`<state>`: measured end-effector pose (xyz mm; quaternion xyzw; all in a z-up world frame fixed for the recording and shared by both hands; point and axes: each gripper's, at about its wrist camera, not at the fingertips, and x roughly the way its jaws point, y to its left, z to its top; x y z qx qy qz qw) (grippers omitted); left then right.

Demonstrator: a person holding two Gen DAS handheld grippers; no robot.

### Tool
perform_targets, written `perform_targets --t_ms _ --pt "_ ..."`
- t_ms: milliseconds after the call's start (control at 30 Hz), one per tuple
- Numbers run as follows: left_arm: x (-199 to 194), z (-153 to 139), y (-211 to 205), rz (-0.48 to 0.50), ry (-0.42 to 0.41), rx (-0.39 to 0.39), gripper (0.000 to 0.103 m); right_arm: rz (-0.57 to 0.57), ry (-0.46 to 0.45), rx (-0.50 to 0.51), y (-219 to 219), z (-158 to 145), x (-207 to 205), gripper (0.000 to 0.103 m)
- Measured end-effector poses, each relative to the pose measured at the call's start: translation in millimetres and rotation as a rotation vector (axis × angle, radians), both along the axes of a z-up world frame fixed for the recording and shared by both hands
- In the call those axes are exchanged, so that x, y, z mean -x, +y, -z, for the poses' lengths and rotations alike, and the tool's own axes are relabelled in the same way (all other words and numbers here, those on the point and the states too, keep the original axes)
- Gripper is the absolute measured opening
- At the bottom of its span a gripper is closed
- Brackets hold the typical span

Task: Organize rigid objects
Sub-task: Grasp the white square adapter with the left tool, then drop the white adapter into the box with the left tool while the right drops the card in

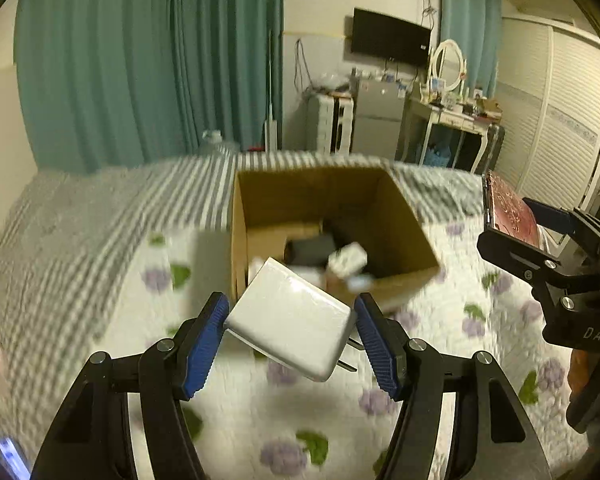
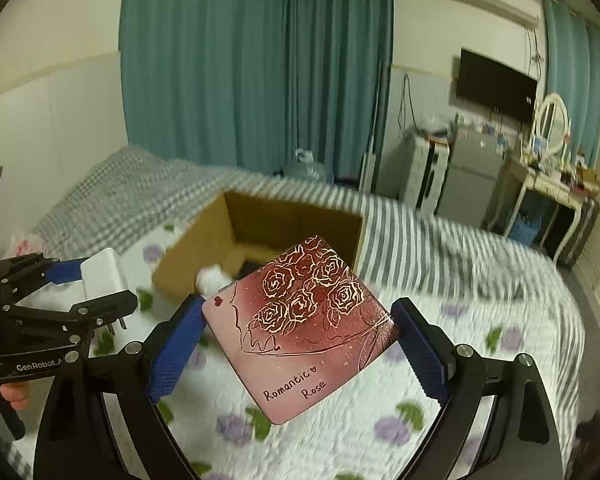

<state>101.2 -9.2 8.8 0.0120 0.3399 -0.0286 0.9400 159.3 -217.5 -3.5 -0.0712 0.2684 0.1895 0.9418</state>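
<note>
My left gripper (image 1: 290, 322) is shut on a white power adapter (image 1: 288, 320) with metal prongs, held tilted above the quilt just in front of an open cardboard box (image 1: 260, 196). The box holds a dark item (image 1: 312, 250) and a small white box (image 1: 348, 258). In the right wrist view my right gripper (image 2: 300, 326) is shut on a flat pink tin (image 2: 300, 332) printed with roses and "Romantic Rose", its corners pinched between the blue pads. That tin (image 1: 512, 212) and right gripper (image 1: 540, 232) also show at the right edge of the left wrist view. The left gripper (image 2: 88, 284) with the adapter (image 2: 102, 274) appears at left.
The cardboard box (image 2: 196, 252) sits on a bed with a floral quilt (image 1: 260, 412) and a grey striped blanket (image 1: 100, 208). Teal curtains (image 1: 148, 68), a small fridge (image 1: 378, 116), a dressing table with mirror (image 1: 448, 108) and a wall screen (image 1: 390, 38) stand beyond the bed.
</note>
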Motion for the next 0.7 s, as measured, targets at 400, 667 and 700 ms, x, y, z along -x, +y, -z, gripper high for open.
perform_targets --t_ms 400,667,700 --pt "-132 15 -6 0.069 -0.016 -0.028 0.066 -0.013 -0.018 -0.021 9 -7 -97 0.093" --pt "-163 55 -9 0.116 0.017 -0.056 0.068 -0.032 0.039 0.017 21 35 -135 0.093" --pt "-164 56 -9 0.098 0.006 -0.065 0.069 -0.03 0.051 0.016 20 38 -137 0.093"
